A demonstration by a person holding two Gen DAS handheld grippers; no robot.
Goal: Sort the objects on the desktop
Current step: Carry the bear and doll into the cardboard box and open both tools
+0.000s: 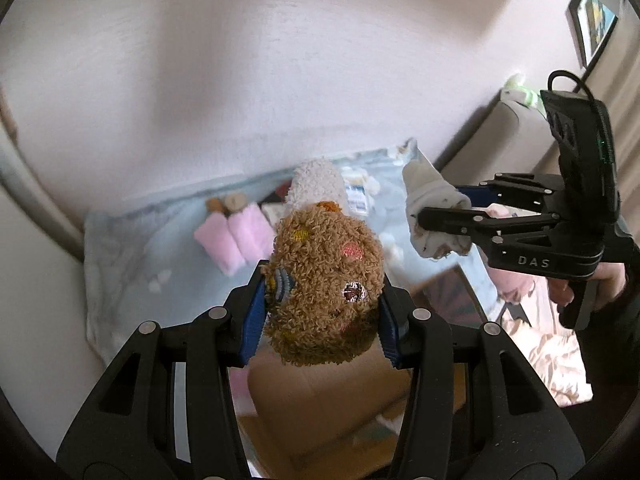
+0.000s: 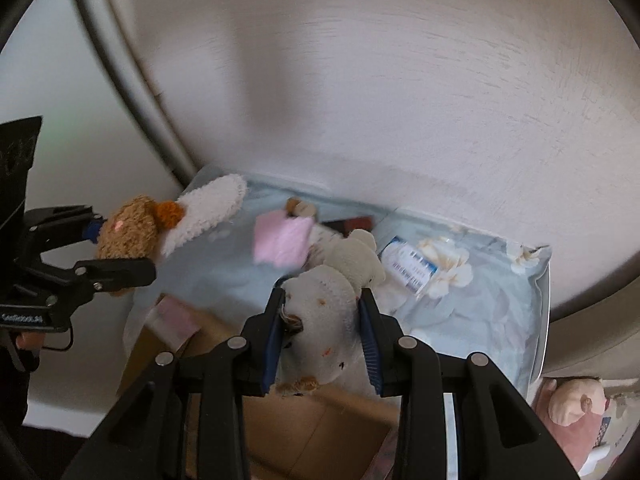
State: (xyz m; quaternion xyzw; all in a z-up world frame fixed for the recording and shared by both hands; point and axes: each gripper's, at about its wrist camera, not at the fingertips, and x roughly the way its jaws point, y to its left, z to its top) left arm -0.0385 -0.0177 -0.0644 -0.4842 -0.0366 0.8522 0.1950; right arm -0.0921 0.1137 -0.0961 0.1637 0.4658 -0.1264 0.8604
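Socks, one brown fuzzy sock [image 1: 324, 276] clamped in the left gripper [image 1: 322, 304] jaws, one pale sock [image 2: 320, 320] in the right gripper [image 2: 322, 332], hang above the cardboard box [image 2: 316, 432]; lower each fully inside before releasing.

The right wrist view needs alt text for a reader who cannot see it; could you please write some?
The right hand-held gripper clamps a pale grey sock above an open cardboard box. At left, the left hand-held gripper holds a fuzzy brown and white sock over a light blue floral cloth.
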